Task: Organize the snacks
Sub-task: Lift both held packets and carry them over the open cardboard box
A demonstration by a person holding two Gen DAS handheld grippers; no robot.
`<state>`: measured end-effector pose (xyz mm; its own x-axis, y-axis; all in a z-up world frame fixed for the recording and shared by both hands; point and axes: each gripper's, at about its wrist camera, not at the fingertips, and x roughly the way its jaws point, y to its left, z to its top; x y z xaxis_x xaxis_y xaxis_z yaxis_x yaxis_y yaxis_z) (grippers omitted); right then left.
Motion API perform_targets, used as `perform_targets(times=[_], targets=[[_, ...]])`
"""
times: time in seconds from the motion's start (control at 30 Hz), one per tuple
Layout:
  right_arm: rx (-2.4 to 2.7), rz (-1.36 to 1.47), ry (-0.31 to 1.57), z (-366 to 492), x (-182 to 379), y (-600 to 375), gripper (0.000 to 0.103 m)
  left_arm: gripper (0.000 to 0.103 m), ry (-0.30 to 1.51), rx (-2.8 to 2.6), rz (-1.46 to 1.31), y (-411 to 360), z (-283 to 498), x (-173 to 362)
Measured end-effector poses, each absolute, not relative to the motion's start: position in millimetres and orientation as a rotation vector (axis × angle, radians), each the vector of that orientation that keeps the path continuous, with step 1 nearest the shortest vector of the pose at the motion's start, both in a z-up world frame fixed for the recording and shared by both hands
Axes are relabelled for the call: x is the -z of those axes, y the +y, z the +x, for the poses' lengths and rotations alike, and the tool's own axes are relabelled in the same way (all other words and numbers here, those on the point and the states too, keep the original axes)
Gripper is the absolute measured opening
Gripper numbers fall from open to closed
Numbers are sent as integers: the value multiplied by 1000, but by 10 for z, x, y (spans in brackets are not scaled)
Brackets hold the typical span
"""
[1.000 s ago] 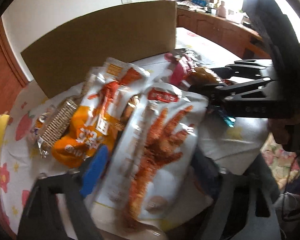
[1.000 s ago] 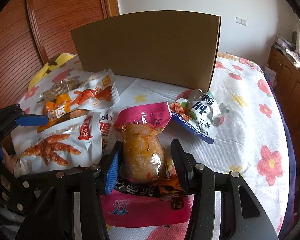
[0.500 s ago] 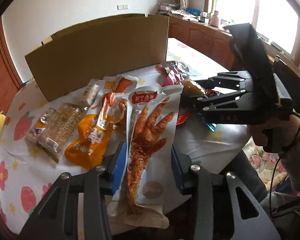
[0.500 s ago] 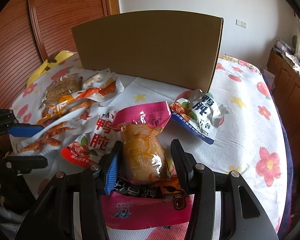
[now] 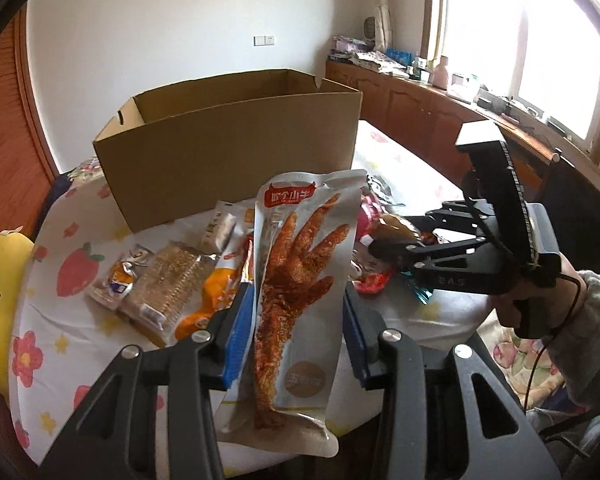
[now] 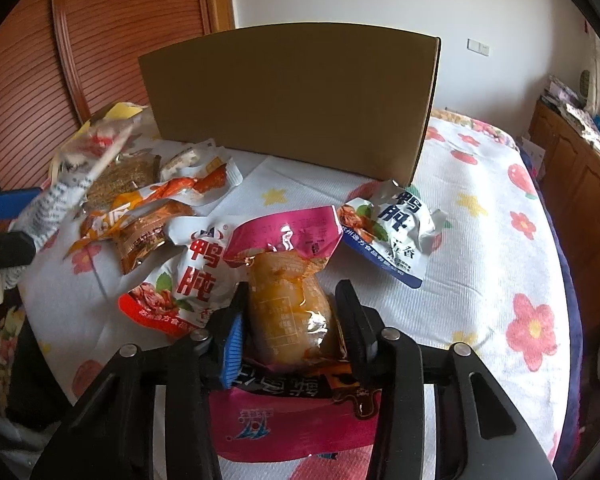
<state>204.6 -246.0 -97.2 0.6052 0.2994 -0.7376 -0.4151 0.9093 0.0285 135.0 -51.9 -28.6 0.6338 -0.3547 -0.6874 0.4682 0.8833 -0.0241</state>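
Left claw [image 5: 296,328] clenched on a chicken-foot packet [image 5: 300,280], lifted clear of the snacks on the bed [image 6: 480,280]. Right claw [image 6: 292,320], jaws closing, flanks a pink-topped yellow packet [image 6: 288,300] lying on the bed. Behind stands an open cardboard box [image 5: 228,152]; its contents are hidden.

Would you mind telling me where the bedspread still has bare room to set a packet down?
The widest bare patch of bedspread lies right of the blue-edged white packet, toward the bed's edge. A smaller strip runs between the cardboard box and the pink-topped packet. Left of that packet it is crowded: the red-and-white packet and orange packet overlap.
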Motion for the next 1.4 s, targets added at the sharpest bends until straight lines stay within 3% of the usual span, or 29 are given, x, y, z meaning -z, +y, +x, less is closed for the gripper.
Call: perform_targets(times=[0.6,1.07,1.4], targets=[[-426,-147,704,1990,308,-2437,40,41,624,419,86,-252,1721,-140],[-429,-167,571,2566,-348,-2300,40,41,478,389,62,-143,2397,-705],[-437,-172,552,3137,-440,-2153,41,41,487,370,43,-115,3026,-704]])
